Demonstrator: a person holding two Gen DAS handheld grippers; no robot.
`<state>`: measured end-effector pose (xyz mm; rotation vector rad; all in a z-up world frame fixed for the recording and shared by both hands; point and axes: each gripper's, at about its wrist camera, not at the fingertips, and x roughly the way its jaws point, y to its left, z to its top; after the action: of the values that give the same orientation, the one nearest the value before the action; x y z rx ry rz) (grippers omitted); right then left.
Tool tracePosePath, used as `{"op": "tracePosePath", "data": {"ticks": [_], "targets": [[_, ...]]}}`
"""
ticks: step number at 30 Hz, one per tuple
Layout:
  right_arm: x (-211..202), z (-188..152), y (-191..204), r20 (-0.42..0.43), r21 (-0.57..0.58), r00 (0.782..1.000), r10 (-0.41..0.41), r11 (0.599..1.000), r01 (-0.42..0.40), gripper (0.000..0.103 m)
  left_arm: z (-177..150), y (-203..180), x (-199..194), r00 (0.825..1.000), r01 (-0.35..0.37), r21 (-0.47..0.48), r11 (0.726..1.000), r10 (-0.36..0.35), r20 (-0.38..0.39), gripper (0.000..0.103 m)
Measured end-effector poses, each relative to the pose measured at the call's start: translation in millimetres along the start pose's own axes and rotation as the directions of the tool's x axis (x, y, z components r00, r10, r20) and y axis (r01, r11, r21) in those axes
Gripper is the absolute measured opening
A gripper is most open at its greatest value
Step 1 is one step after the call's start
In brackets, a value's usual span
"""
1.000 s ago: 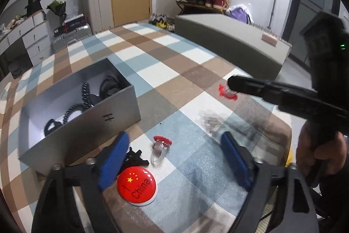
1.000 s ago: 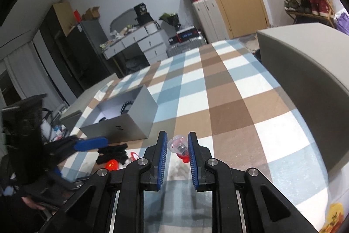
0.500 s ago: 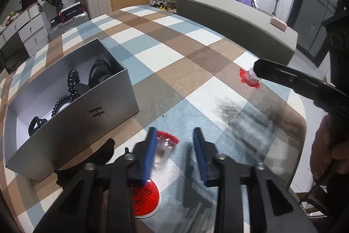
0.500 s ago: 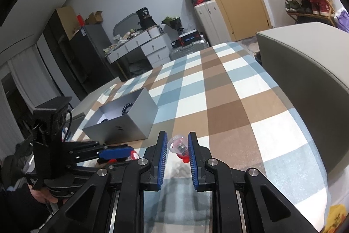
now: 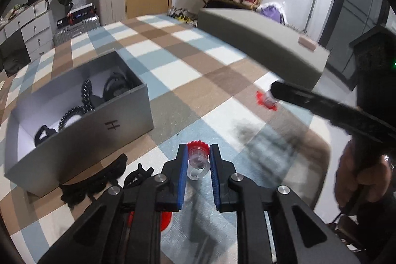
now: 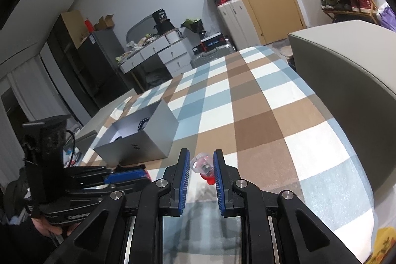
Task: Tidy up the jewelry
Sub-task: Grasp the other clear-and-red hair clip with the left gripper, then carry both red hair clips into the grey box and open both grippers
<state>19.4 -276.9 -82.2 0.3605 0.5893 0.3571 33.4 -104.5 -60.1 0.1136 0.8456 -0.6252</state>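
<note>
since a second ago the left gripper [image 5: 197, 165] has gone from wide apart to clenched on a clear plastic ring with a red top [image 5: 196, 160], just clear of the checked cloth [image 5: 222, 81], near the grey box [image 5: 81, 130]. right gripper [image 6: 201, 166] grips its own red-topped ring [image 6: 204, 165]. both look light, stiff and slick, likely to twist, so hold across the band. red badge [image 5: 164, 219] mostly hidden under the left gripper's arms; black pieces in the box hard to make out.
</note>
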Motion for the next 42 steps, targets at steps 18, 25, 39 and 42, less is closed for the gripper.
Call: {"op": "tracePosePath", "data": {"ticks": [18,25,39,42], "targets": [[34.3,41.9,73.8,-0.011,-0.158,0.991,0.136,0.978,-0.136,0.019,21.4,74.3,-60.9,0.978,-0.047,-0.264,0.963,0.098,0.185,0.012],[70.4,60.6,98.8,-0.056,-0.164,0.975,0.213,0.962,-0.219,0.019,19.4,104.0,-61.9,0.972,-0.060,-0.321,0.945,0.129,0.197,0.012],[113.3,80.4,121.5,-0.095,-0.193,0.963,0.253,0.944,-0.267,0.019,22.9,144.0,-55.5,0.970,-0.052,-0.368,0.928,0.134,0.200,0.012],[122.7,81.5,120.9,-0.107,-0.190,0.963,0.247,0.946,-0.264,0.019,24.1,148.8,-49.4,0.973,-0.044,-0.373,0.927,0.124,0.194,0.012]]}}
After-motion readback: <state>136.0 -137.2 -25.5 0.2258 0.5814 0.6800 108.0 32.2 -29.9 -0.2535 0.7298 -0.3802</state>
